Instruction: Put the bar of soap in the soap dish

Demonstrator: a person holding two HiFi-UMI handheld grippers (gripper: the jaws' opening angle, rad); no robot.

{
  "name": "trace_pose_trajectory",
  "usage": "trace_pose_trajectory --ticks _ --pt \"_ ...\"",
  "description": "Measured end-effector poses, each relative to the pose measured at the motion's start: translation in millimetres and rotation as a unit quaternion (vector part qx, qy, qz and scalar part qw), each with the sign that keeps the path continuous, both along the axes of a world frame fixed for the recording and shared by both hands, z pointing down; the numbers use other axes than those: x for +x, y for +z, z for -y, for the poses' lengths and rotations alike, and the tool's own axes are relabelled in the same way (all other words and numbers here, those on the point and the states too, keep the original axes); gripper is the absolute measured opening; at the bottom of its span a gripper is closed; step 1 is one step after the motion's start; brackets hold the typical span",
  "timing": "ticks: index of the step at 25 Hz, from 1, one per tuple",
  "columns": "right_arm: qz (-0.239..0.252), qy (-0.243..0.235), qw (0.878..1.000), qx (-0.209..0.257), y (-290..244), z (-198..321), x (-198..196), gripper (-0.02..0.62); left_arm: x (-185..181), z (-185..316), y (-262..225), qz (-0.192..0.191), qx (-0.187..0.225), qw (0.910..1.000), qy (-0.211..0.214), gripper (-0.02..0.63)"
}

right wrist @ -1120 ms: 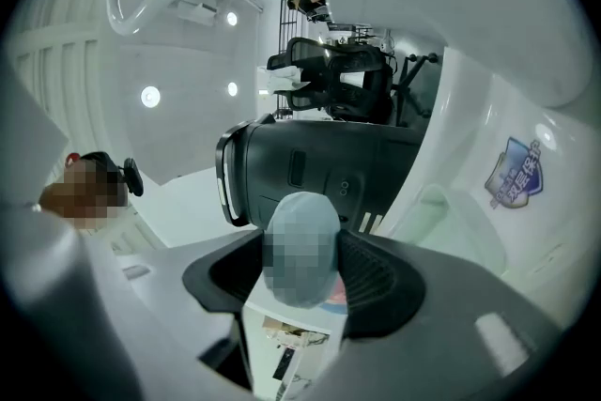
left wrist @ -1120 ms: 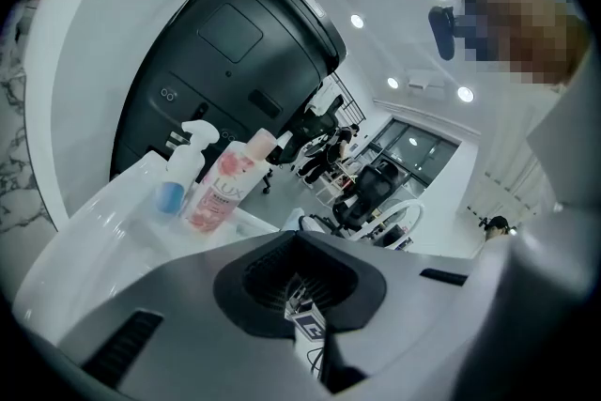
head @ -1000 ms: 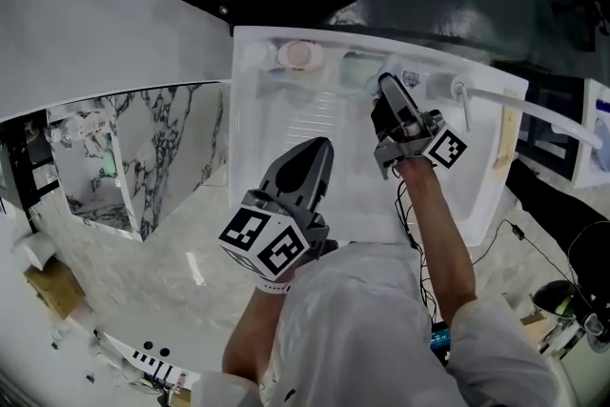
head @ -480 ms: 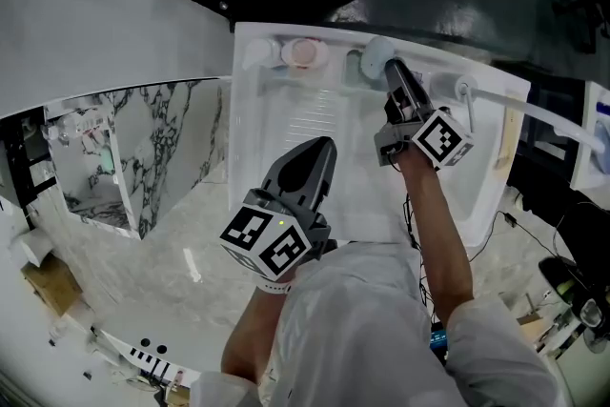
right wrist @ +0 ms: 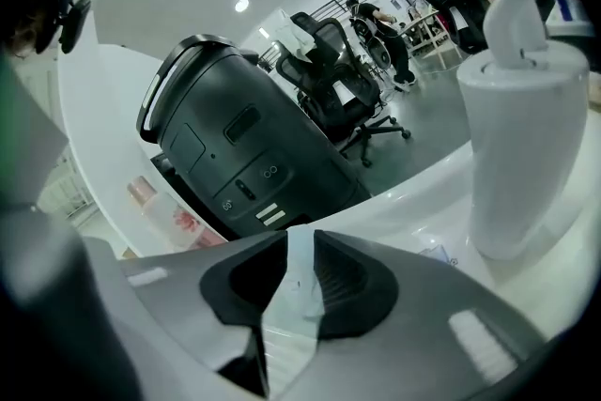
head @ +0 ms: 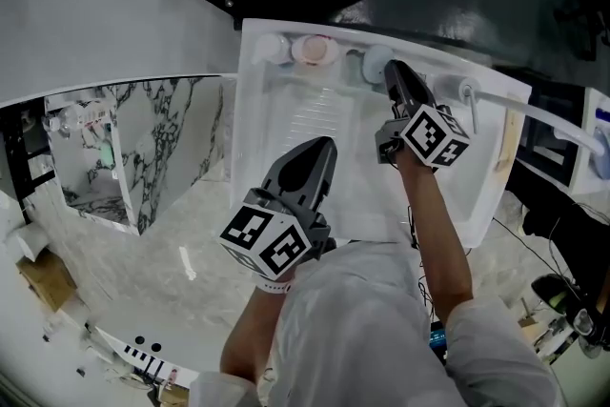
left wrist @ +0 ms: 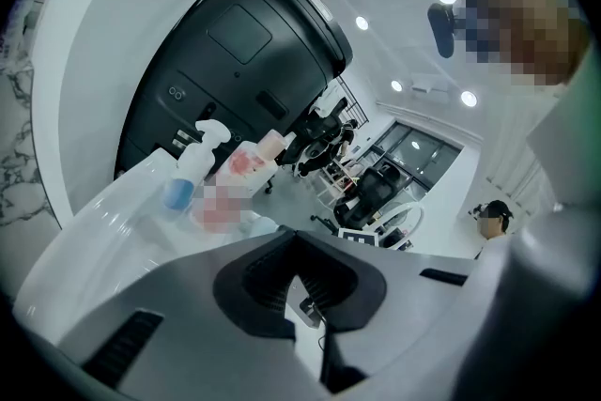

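Lifting from here, squeeze gently: your right gripper (head: pixel 389 69) fingers, which have just been closing, pinch the pale rounded bar of soap (head: pixel 373 62) at the far rim of the white basin (head: pixel 286 138), while your left gripper (head: pixel 324 146) fingers are pressed together.

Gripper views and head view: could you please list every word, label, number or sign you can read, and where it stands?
No text is readable.
Black machine: small white symbols and two white bars, too small to read.
Pink bottle: flower print, no legible words.
Sticker on the white ledge: too small to read.
Marker cubes: square patterns only, no letters.
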State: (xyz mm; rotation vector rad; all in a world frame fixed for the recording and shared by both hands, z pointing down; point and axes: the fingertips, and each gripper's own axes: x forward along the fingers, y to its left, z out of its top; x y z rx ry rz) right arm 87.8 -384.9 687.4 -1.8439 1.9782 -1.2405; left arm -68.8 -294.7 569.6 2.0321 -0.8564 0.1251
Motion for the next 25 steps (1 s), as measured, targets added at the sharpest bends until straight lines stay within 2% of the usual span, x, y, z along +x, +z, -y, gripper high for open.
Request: trace_pose_trajectory --ticks 8,25 --pt "-0.006 0.000 1.000 0.006 -13.8 -7.5 0.8 0.098 -3.6 -3.4 -11.5 -0.001 0.015 0.9999 -0.005 0.005" --pt "-0.037 -0.040 0.999 0.000 -49.4 -34.8 -12.5 0.098 -18.5 -32.6 -37.5 -0.003 0.033 0.9993 -0.016 0.005"
